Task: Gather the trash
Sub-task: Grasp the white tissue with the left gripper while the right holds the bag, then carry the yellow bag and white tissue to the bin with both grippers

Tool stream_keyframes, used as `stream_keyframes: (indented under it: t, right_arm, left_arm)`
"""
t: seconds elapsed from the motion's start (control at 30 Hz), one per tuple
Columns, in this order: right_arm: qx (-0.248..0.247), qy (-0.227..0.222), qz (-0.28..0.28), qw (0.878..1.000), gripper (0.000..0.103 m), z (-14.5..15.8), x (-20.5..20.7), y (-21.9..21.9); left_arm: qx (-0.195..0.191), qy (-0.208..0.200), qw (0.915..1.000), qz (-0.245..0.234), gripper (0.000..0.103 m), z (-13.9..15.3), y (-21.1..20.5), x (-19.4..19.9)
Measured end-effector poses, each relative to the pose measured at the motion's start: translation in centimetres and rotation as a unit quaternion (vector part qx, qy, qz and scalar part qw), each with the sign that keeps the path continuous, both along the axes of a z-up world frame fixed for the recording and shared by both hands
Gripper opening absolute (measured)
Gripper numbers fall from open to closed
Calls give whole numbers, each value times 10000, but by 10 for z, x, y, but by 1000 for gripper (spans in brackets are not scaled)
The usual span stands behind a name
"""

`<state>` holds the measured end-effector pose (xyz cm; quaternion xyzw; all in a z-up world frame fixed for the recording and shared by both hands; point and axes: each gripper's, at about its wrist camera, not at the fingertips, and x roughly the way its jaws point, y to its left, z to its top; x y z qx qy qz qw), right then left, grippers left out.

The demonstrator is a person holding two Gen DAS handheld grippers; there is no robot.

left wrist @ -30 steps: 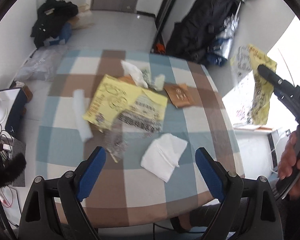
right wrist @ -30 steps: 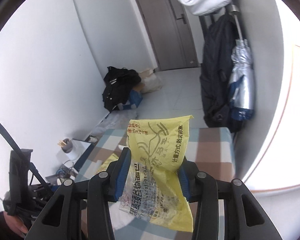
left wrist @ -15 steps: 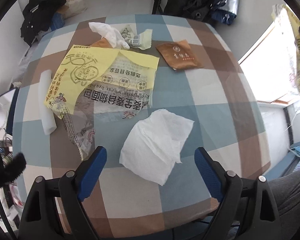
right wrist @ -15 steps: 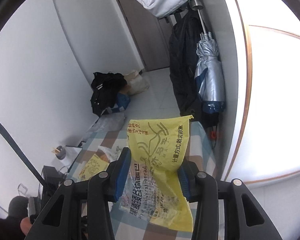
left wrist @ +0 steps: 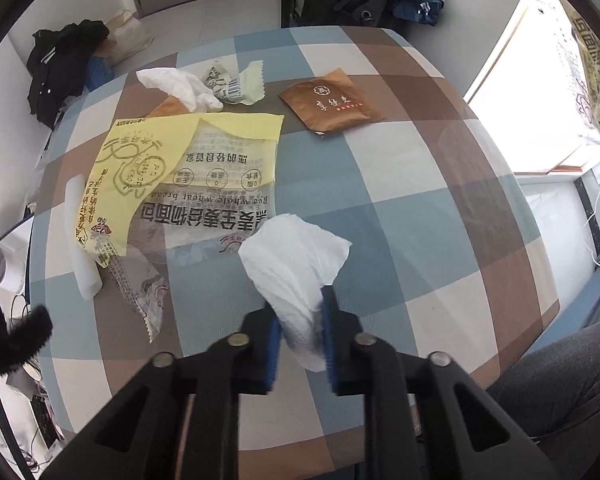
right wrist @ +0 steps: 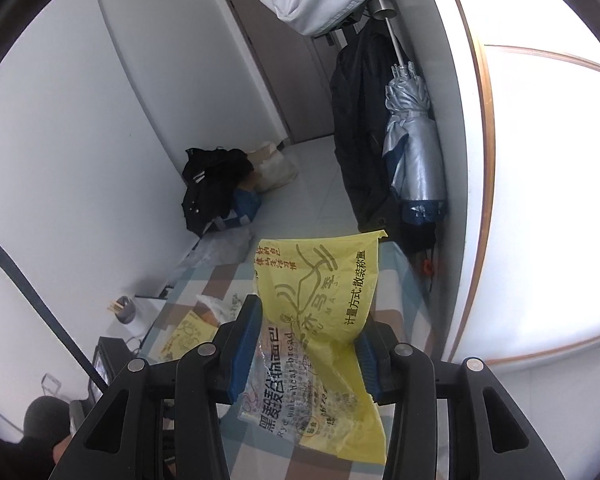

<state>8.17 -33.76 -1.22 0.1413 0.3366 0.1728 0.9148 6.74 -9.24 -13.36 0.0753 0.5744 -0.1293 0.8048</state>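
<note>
My left gripper (left wrist: 300,340) is shut on a white paper napkin (left wrist: 296,256) at the near middle of the checked table (left wrist: 420,208). A yellow and clear bread bag (left wrist: 188,176) lies flat left of it. A brown sachet (left wrist: 330,102), a crumpled white tissue (left wrist: 176,86) and a crumpled wrapper (left wrist: 236,86) lie at the far side. A white foam strip (left wrist: 82,248) lies at the left. My right gripper (right wrist: 308,348) holds a second yellow bread bag (right wrist: 320,320) in the air above the table's right side; this bag also shows at the right edge of the left wrist view (left wrist: 592,64).
A small clear printed wrapper (left wrist: 140,284) lies near the left front of the table. Dark bags (right wrist: 216,188) sit on the floor by the far wall. A coat and a folded umbrella (right wrist: 412,148) hang at the right. A person's grey-trousered leg (left wrist: 560,392) is at the near right.
My left gripper dropped toward the table and closed on the white napkin, which now stands bunched between the pads. The right gripper tilted upward, still holding the yellow bag.
</note>
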Motion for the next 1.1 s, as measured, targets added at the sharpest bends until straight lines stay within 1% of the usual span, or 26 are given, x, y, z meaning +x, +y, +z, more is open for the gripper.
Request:
stream_keyframes:
  t: [0.1, 0.23, 0.43, 0.53, 0.63, 0.73, 0.9, 1.1]
  right_arm:
    - [-10, 8, 21, 10000, 44, 0, -1, 3]
    - [-50, 57, 30, 10000, 44, -2, -3, 7]
    - [-69, 135, -2, 9999, 44, -5, -7, 9]
    - [-14, 155, -68, 9999, 44, -5, -12, 8]
    - [96, 175, -102, 9997, 44, -5, -18, 7]
    - [102, 150, -113, 9998, 44, -5, -23, 12]
    - [79, 31, -84, 9999, 44, 0, -33, 18]
    - [210, -100, -180, 9996, 44, 12, -50, 10]
  left_arm:
    - [-73, 28, 10000, -33, 5, 2, 1, 0]
    - [-206, -62, 9998, -48, 5, 11, 10, -3]
    - [-413, -162, 9990, 60, 5, 28, 23, -4]
    - [-540, -341, 9978, 184, 5, 45, 33, -5]
    - [-579, -550, 9964, 278, 5, 62, 40, -9]
    - [-650, -621, 9951, 416, 5, 76, 46, -8]
    - [-949, -710, 9902, 735, 5, 92, 50, -5]
    - [-1214, -981, 9842, 832, 5, 112, 47, -15]
